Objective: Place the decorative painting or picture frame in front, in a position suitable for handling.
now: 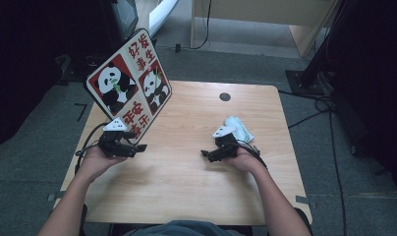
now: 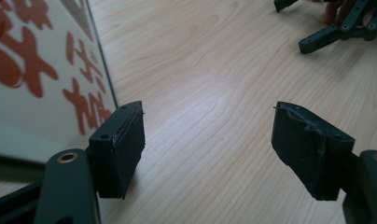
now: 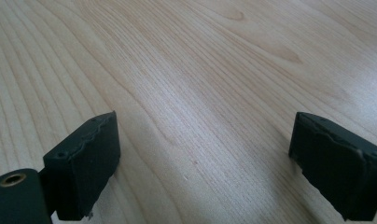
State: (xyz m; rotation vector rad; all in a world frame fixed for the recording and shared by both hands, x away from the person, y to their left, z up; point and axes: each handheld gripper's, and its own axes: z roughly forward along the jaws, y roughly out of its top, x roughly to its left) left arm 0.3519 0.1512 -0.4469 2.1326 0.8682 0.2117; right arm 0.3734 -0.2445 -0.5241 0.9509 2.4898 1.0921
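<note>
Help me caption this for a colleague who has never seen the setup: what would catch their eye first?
The panda board, with red characters and two panda pictures, stands tilted at the table's left rear, beside the open left gripper. In the left gripper view its red lettering lies just past one jaw. Right of centre the right gripper rests open on the bare wood, with a crumpled white packet just behind it.
</note>
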